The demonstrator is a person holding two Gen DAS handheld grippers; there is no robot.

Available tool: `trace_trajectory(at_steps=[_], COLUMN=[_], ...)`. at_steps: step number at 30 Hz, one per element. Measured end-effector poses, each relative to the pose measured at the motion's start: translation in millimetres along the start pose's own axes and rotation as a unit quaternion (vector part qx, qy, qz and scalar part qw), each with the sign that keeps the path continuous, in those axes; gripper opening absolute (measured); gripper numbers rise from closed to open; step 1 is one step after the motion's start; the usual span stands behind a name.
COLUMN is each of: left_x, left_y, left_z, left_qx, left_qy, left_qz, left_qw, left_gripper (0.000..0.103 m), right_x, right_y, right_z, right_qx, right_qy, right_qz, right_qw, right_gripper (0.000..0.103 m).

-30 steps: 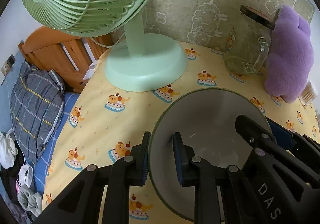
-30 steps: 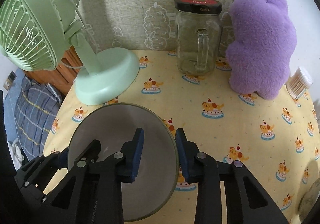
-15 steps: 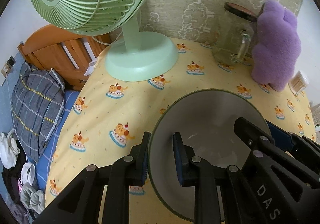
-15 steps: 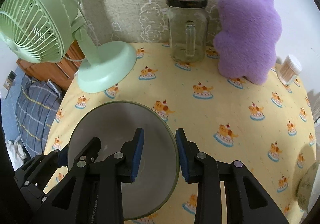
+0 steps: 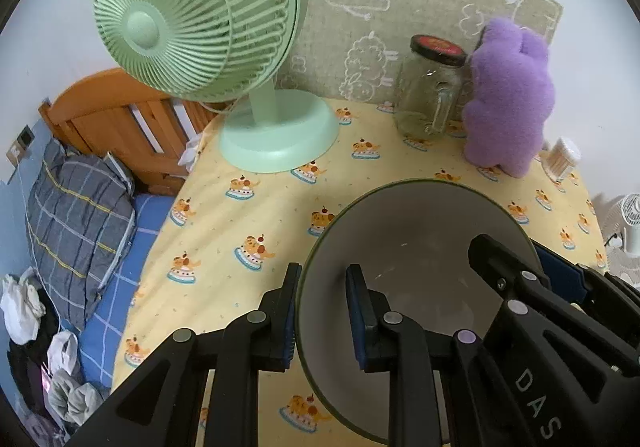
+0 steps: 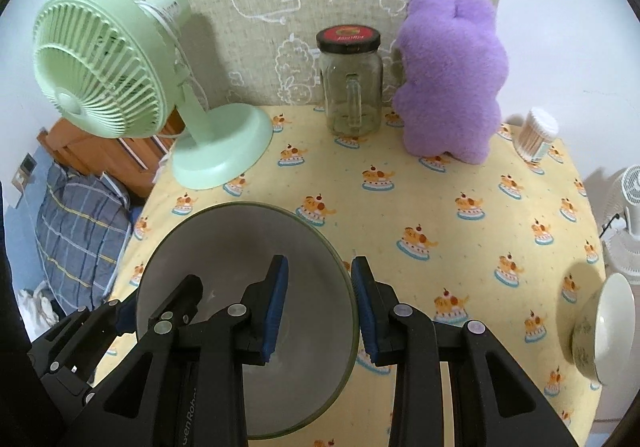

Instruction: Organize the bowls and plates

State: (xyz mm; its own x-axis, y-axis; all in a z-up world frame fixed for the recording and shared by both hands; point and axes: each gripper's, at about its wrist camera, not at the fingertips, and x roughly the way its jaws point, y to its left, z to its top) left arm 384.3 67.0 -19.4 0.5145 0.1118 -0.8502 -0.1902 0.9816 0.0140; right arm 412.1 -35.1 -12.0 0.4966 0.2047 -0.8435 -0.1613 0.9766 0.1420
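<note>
Jaws of left gripper [image 5: 322, 311] and right gripper [image 6: 318, 311] each clamp opposite rims of grey, green-edged round bowl [image 5: 420, 235] above yellow-clothed surface [image 6: 420, 207].

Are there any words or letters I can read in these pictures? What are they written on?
"DAS": white letters on the black right gripper, cut off at the picture's edge.
"enRob": part of a longer word on the right gripper's black body in the right wrist view.
Red and black lid of the clear glass jar: yellow print, too blurred to read.
</note>
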Motion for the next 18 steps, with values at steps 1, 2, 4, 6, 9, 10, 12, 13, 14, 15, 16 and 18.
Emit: trace_trajectory(at_steps=[1,2,4,6,9,10,12,13,14,15,16,18], left_x=[-4.2,-8.3,-18.2,-27.1,-44.0,-48.7,-59.1,-63.4,-67.1,-71.1,-75.3,-83.6], left_y=[0.2,0.9,2.3,2.9,4.3,4.8,7.4,9.3,11.1,12.9,15.1,18.5], left_z=[-1.8,-3.3,-7.0,-10.1,-15.8,-17.5,-22.5,-25.0,-27.2,-29.9,-33.3,-40.3], left_qx=[0.001,0.002,0.005,0.009,0.018,0.021,0.026,0.028,0.029,0.029,0.030,0.032], left_qy=[-0.002,-0.005,-0.009,-0.012,-0.016,-0.017,-0.020,-0.020,-0.020,-0.020,-0.019,-0.019], left_qz=[-0.002,-0.003,-0.008,-0.015,-0.025,-0.027,-0.030,-0.032,-0.034,-0.036,-0.039,-0.043], left_qw=[1.0000,1.0000,0.9999,0.9998,0.9994,0.9993,0.9990,0.9989,0.9988,0.9987,0.9986,0.9984], left_gripper=[0.020,0.020,0.020,0.020,0.020,0.020,0.020,0.020,0.020,0.020,0.020,0.020], right_x=[-4.5,-9.9,-20.2,-31.8,-50.2,-56.1,-68.0,-73.4,-77.7,-82.9,-89.2,-99.0], right_y=[0.3,0.2,1.5,3.5,6.8,8.1,11.4,13.5,15.2,17.3,19.6,23.8], right_z=[-1.5,-3.7,-7.9,-12.3,-19.6,-22.2,-29.4,-32.6,-35.3,-38.8,-43.5,-51.4], right_qx=[0.002,0.007,0.013,0.016,0.021,0.022,0.022,0.022,0.022,0.023,0.025,0.026], right_qy=[-0.001,-0.001,-0.004,-0.010,-0.020,-0.022,-0.026,-0.028,-0.029,-0.031,-0.033,-0.036], right_qz=[0.000,0.001,0.000,-0.005,-0.017,-0.021,-0.026,-0.027,-0.029,-0.032,-0.034,-0.039], right_qw=[1.000,1.000,1.000,1.000,0.999,0.999,0.999,0.999,0.999,0.999,0.999,0.998], right_gripper=[0.037,0.037,0.037,0.037,0.037,0.037,0.037,0.037,0.037,0.037,0.037,0.037])
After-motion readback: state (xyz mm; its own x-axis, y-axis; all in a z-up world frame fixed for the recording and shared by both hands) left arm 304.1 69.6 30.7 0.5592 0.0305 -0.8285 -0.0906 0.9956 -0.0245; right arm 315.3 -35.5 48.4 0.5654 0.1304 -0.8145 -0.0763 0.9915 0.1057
